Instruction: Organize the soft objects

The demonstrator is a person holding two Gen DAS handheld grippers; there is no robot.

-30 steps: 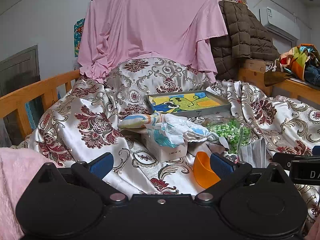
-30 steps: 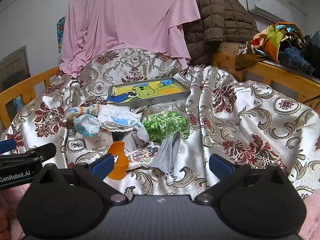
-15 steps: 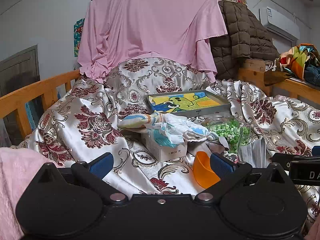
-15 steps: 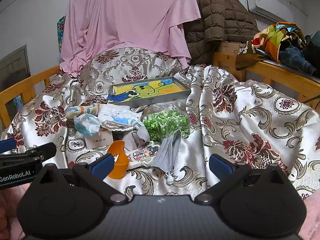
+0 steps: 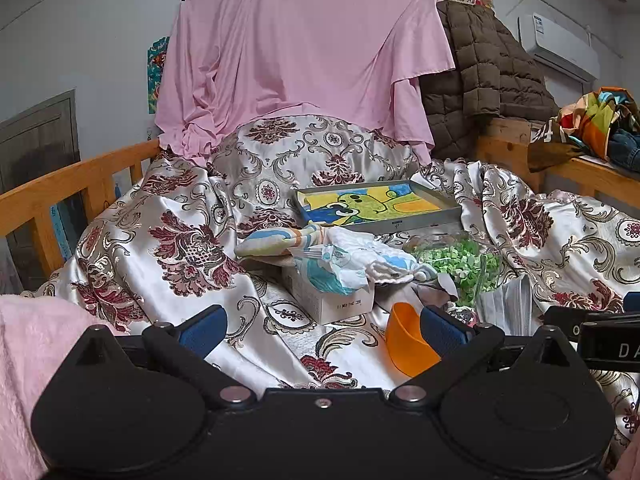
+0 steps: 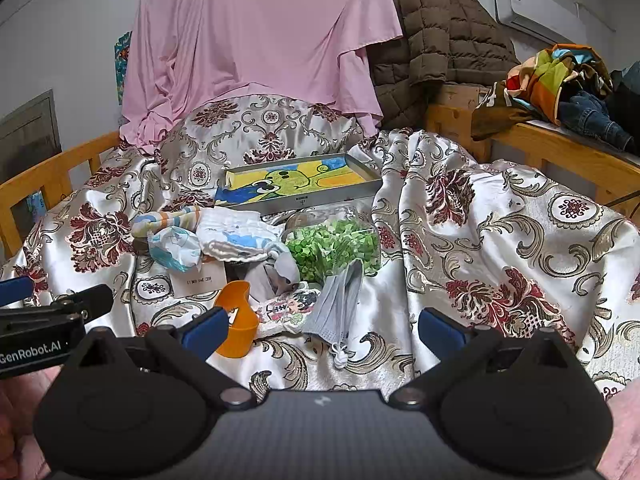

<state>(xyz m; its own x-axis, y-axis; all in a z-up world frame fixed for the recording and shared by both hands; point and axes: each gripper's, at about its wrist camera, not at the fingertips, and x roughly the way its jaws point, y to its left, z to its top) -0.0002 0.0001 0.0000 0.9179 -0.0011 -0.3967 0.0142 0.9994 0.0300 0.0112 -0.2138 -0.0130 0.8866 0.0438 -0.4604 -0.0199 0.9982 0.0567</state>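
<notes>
A pile of soft things lies mid-bed: a striped cloth (image 5: 280,240), a white and blue cloth (image 6: 236,236), a crumpled tissue pack (image 6: 174,246), a grey face mask (image 6: 338,304) and a printed pouch (image 6: 286,308). A grey tray (image 6: 304,200) with a cartoon picture lies behind them. My left gripper (image 5: 320,326) is open and empty, held before the pile. My right gripper (image 6: 322,326) is open and empty, just short of the mask.
An orange cup (image 6: 236,320), a white box (image 5: 328,304) and a clear bag of green bits (image 6: 336,244) sit among the pile. Wooden rails (image 5: 60,192) edge the bed. A pink sheet (image 5: 300,60) and brown jacket (image 6: 440,40) hang behind.
</notes>
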